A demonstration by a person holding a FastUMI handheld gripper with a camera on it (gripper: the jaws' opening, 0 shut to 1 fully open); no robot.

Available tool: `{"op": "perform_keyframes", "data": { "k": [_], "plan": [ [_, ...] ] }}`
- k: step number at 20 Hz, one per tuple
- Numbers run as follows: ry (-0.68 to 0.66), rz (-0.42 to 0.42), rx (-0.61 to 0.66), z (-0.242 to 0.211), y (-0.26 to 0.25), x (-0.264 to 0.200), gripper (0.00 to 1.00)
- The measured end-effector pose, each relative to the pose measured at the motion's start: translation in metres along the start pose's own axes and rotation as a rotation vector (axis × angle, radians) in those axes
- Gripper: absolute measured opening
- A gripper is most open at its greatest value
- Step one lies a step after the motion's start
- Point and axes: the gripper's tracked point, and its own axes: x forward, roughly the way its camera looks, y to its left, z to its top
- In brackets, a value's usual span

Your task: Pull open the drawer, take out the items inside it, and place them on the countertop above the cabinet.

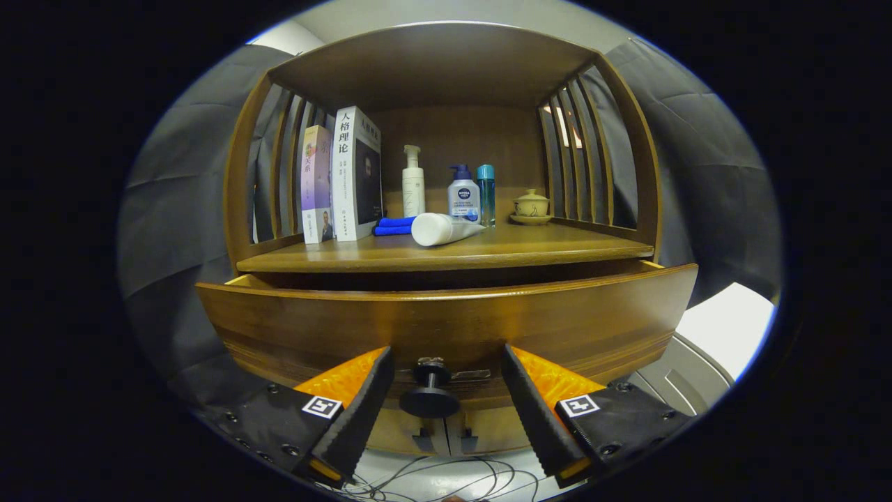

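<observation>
The wooden drawer of the cabinet stands pulled partway out, its curved front facing me. Its black round knob sits between my gripper's fingers, touching neither. My gripper is open, the left finger and right finger spread wide on either side of the knob. The drawer's inside is hidden behind its front. On the countertop above lie a white tube on its side and a folded blue cloth.
Standing on the countertop are two books, a white pump bottle, a blue-capped pump bottle, a teal bottle and a lidded cup on a saucer. Slatted side walls flank the shelf. Cables lie below.
</observation>
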Motion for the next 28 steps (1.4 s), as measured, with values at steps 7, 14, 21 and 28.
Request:
{"op": "perform_keyframes", "data": {
  "k": [7, 14, 21, 28],
  "plan": [
    [0.014, 0.001, 0.01, 0.009, 0.001, 0.038, 0.98],
    [0.013, -0.007, -0.002, 0.013, -0.002, 0.049, 0.98],
    [0.055, -0.009, 0.027, 0.015, -0.011, 0.017, 1.0],
    [-0.024, -0.022, -0.002, 0.042, -0.026, -0.073, 0.99]
  ]
}}
